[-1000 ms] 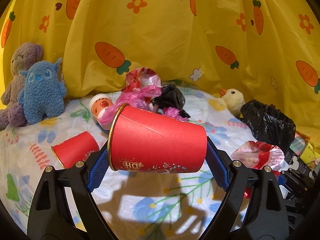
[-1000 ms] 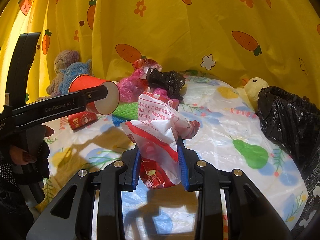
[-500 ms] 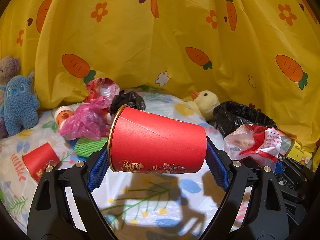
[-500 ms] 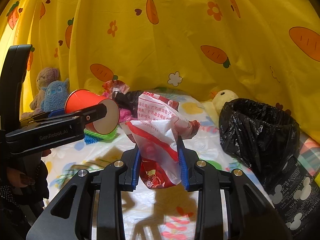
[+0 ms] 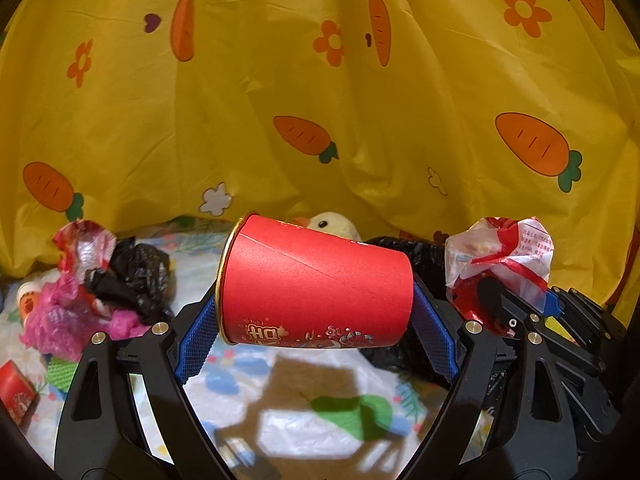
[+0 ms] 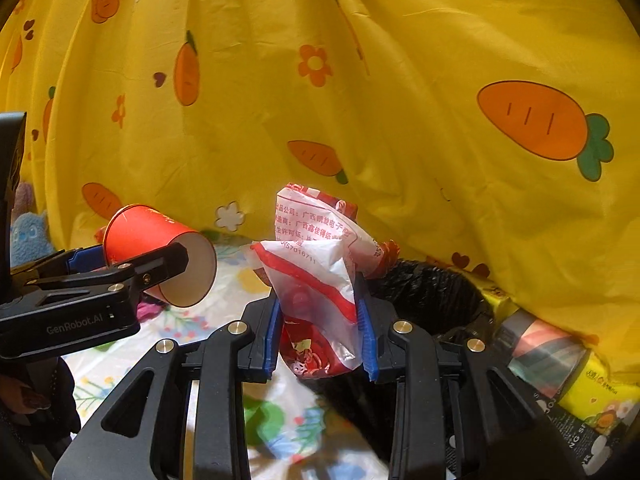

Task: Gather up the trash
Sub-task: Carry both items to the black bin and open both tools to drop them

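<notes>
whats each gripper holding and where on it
Left gripper clamps the red cup end to end, rim and base. Right gripper pinches the wrapper at its lower middle.

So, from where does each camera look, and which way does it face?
Left wrist: sits behind the left claw, facing the yellow curtain; its fingers clamp a red cup lying sideways.
Right wrist: sits behind the right claw, facing the same curtain and the black trash bag; its fingers clamp a crumpled wrapper.
Shared: each view shows the other claw with its load, plus the bag and floral sheet.
</notes>
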Available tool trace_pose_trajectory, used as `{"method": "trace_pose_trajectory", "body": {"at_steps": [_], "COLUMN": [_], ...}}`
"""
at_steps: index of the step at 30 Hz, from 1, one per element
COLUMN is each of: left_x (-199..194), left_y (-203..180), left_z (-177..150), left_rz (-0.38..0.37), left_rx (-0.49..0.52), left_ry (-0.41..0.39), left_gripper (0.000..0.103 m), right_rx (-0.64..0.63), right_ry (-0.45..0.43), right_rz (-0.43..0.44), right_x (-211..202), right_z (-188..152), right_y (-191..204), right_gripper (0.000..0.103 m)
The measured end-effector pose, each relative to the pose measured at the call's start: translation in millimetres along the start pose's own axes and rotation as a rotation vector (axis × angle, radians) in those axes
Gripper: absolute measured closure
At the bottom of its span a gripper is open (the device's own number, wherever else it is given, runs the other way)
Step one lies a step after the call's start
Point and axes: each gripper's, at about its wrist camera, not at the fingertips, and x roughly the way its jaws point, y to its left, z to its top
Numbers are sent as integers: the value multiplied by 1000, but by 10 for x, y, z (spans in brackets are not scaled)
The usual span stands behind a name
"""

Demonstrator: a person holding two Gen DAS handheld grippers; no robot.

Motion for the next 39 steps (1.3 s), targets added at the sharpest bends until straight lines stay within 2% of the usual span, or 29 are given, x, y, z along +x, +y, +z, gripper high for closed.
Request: {"method": "trace_pose_trajectory", "body": {"at_steps": [8,16,31,39], "left_x": [681,1151,1459,1520], "left_y": [-399,-525,-615,-642], "left_z": [210,213,153,136], "left_rz": [-127,-165,-198,-245], "left_rx": [15,10,25,35], "left_ry": [5,46,89,109], "left_gripper": [18,18,17,15], "right_rx": [60,62,53,54], "right_ry": [31,75,140,161], "right_rz": [-106,-142,-159,-156], "right_x": [396,663,995,1123], "right_z": [150,139,23,-26], "right_y": [-521,-735,-875,-925], "right_gripper": [70,70,70,67]}}
